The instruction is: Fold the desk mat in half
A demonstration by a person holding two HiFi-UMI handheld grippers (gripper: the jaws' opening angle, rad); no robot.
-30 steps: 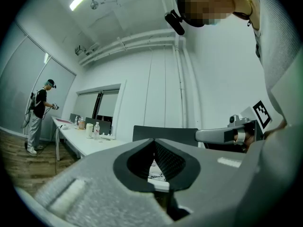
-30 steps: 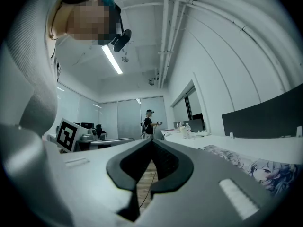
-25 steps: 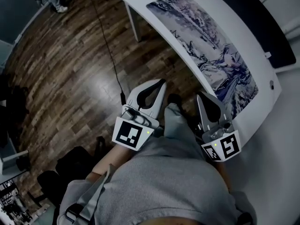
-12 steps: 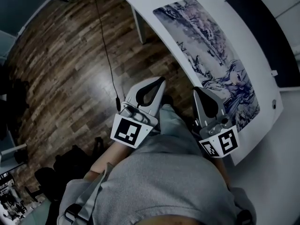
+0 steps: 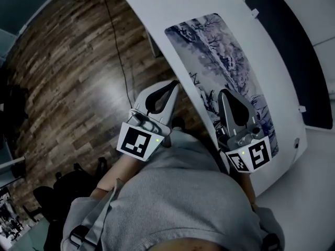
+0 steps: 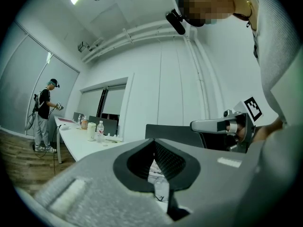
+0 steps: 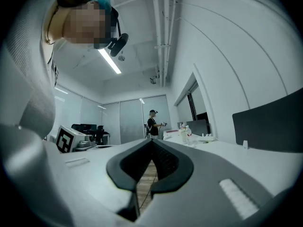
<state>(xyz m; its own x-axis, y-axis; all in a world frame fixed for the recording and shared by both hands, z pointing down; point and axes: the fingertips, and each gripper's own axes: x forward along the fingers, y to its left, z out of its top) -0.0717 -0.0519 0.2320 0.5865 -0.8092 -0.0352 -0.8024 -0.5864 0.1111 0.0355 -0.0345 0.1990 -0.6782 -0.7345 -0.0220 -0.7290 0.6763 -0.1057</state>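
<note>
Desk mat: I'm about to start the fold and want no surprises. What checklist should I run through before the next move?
1. Desk mat flat, unfolded on the table: ok.
2. Left gripper open for grasping: not ok, shut, empty.
3. Right gripper open: not ok, shut, empty.
4. A gripper on a mat edge: not ok, neither grips it.
5. Mat's near end flat: cannot tell, right gripper hides part.

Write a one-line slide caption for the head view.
Shut grey left gripper and shut grey right gripper held near the flat, unfolded blue-and-white printed desk mat on a white desk.
</note>
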